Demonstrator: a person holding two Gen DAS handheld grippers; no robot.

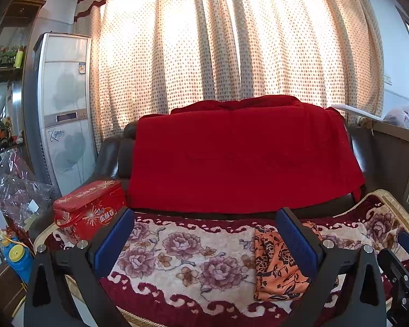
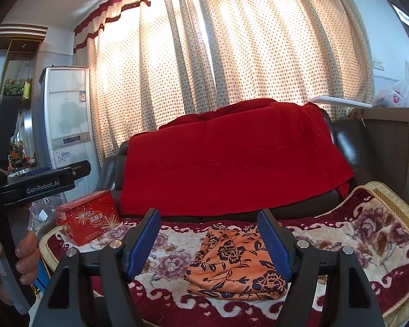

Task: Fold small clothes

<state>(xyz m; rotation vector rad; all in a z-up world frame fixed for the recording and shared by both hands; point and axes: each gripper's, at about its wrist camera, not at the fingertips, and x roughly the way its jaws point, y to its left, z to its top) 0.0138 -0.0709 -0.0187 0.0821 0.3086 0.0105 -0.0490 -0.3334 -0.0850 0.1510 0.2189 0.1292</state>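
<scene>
cloth [image 2: 237,264] folded, lower centre on sofa rug [image 2: 368,234] | left tongs [image 1: 204,242] spread, empty | right tongs [image 2: 210,242] spread, empty

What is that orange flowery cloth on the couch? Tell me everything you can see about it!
The orange cloth is a small piece of thin, soft-looking fabric printed with dark flowers and leaves. It is folded into a compact, slightly rumpled bundle with layered edges, lying flat on the flowered blanket that covers the sofa seat, in front of the red throw. Nothing holds it: the right gripper hangs open just short of it, and the left gripper is open too, with the cloth toward its right finger.
</scene>
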